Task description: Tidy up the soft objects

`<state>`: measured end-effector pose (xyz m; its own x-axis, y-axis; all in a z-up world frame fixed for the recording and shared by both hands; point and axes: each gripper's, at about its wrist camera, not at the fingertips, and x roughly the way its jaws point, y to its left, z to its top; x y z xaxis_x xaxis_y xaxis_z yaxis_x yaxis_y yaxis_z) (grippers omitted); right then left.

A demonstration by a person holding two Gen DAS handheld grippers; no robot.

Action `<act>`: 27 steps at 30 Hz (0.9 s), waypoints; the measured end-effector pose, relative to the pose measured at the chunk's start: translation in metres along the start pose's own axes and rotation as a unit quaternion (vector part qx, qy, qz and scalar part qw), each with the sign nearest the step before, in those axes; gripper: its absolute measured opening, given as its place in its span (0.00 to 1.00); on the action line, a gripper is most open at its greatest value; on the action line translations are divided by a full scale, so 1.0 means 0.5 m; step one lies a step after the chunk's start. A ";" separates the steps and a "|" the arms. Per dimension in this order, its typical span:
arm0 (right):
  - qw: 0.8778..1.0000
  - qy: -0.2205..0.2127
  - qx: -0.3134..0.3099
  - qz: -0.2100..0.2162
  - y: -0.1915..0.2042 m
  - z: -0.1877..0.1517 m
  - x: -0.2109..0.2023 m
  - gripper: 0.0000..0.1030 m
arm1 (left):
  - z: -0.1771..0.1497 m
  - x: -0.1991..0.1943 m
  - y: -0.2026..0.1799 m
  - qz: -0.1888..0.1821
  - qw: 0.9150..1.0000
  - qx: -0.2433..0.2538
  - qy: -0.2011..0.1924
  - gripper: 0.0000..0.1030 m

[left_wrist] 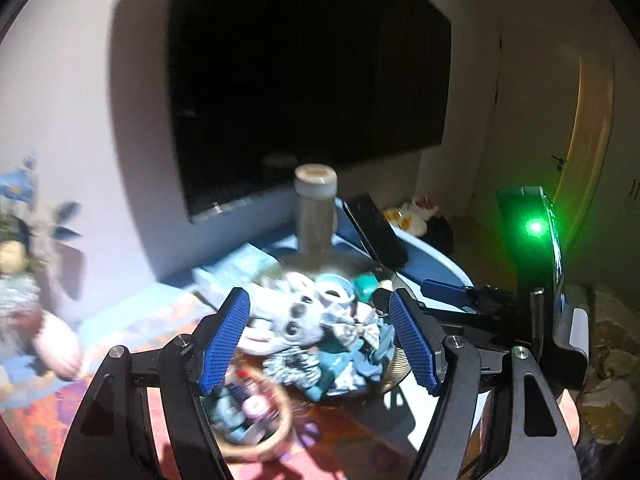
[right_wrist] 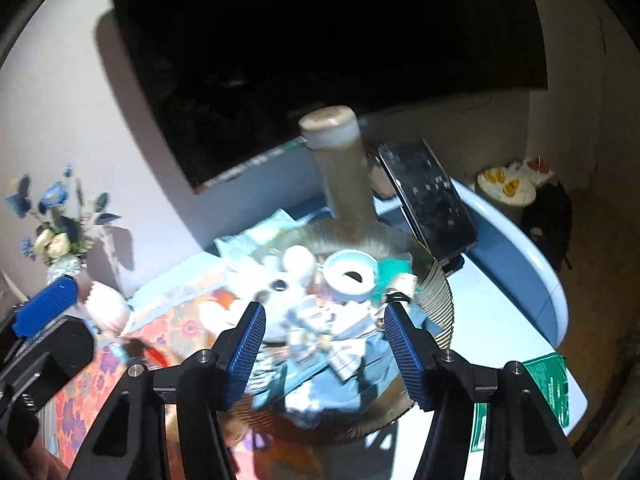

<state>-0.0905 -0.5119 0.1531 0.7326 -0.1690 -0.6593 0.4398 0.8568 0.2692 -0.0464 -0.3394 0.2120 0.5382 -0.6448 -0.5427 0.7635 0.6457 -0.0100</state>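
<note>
A heap of soft things (left_wrist: 320, 332) (right_wrist: 320, 340) lies on a gold ribbed plate (left_wrist: 396, 364) (right_wrist: 436, 280): a grey-white plush toy (left_wrist: 288, 320), blue and white fabric bows and scrunchies, and a light-blue ring (left_wrist: 334, 290) (right_wrist: 350, 276). My left gripper (left_wrist: 317, 294) is open just above the heap, its blue pads flanking it without touching. My right gripper (right_wrist: 324, 306) is also open over the same heap, holding nothing. A small woven basket (left_wrist: 256, 440) with a few small items sits in front of the plate. Both views are blurred.
Behind the plate stand a tall beige bottle (left_wrist: 316, 208) (right_wrist: 344, 168) and a phone on a stand (left_wrist: 374, 228) (right_wrist: 428, 196), before a dark screen. A flower vase (right_wrist: 60, 232) is at the left, a green packet (right_wrist: 548, 380) near the table's right edge.
</note>
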 end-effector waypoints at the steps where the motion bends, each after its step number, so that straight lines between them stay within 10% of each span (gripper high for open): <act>1: 1.000 -0.004 -0.003 0.005 0.012 -0.003 -0.014 0.58 | -0.002 -0.028 0.006 0.006 1.000 -0.002 -0.008 0.71; 10: 0.993 -0.043 -0.085 0.074 0.234 -0.094 -0.139 0.62 | -0.084 -0.262 0.140 0.130 0.989 -0.055 -0.049 0.79; 16: 0.979 -0.086 -0.154 0.103 0.403 -0.205 -0.151 0.80 | -0.212 -0.352 0.251 0.271 0.954 -0.100 -0.078 0.85; 22: 0.964 -0.134 -0.208 0.093 0.498 -0.315 -0.072 0.88 | -0.364 -0.298 0.363 0.353 0.922 -0.135 -0.083 0.92; 27: 0.962 -0.118 -0.235 0.078 0.525 -0.358 0.021 0.88 | -0.460 -0.191 0.447 0.346 0.919 -0.185 -0.031 0.92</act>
<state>-0.0605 -0.2016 0.0913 0.8924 -0.0794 -0.4442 0.0732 0.9968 -0.0311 -0.0092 -0.0392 0.0688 0.8771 -0.0410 -0.4785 0.0621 0.9977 0.0284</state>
